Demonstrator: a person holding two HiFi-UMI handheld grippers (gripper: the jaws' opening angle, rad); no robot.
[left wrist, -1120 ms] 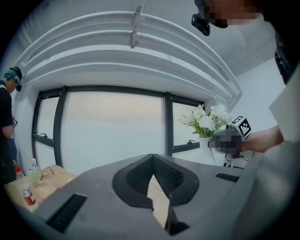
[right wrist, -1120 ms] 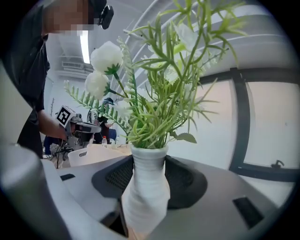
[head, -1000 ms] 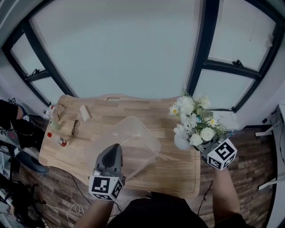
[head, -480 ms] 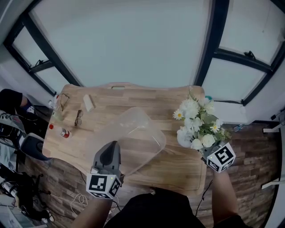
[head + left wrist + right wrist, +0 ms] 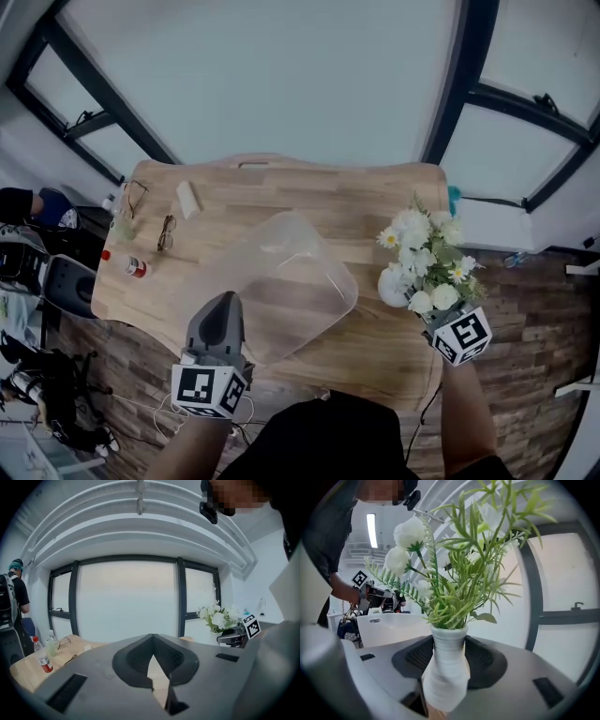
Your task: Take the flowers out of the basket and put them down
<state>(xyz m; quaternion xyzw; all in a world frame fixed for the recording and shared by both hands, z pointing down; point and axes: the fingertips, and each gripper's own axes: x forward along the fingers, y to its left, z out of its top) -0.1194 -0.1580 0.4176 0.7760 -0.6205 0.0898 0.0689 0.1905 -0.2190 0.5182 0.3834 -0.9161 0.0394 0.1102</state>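
A white ribbed vase (image 5: 445, 667) holds a bunch of white flowers with green stems (image 5: 454, 569). My right gripper (image 5: 445, 679) is shut on the vase body and holds it upright. In the head view the flowers (image 5: 427, 267) hang over the right end of the wooden table (image 5: 384, 202), outside the clear plastic basket (image 5: 281, 281), with the right gripper (image 5: 424, 314) below them. My left gripper (image 5: 223, 305) hovers at the basket's near left corner. Its jaws stand shut with nothing in them, as the left gripper view (image 5: 158, 679) also shows.
Two pairs of glasses (image 5: 166, 232) (image 5: 136, 197), a white block (image 5: 188, 198) and a small red-capped bottle (image 5: 136, 269) lie at the table's left end. A person (image 5: 14, 592) stands off to the left. Dark-framed windows stand behind the table.
The head view has swung, so the table sits lower and further right. The flowers stay in the right gripper near the table's right end. The left gripper has drawn slightly back.
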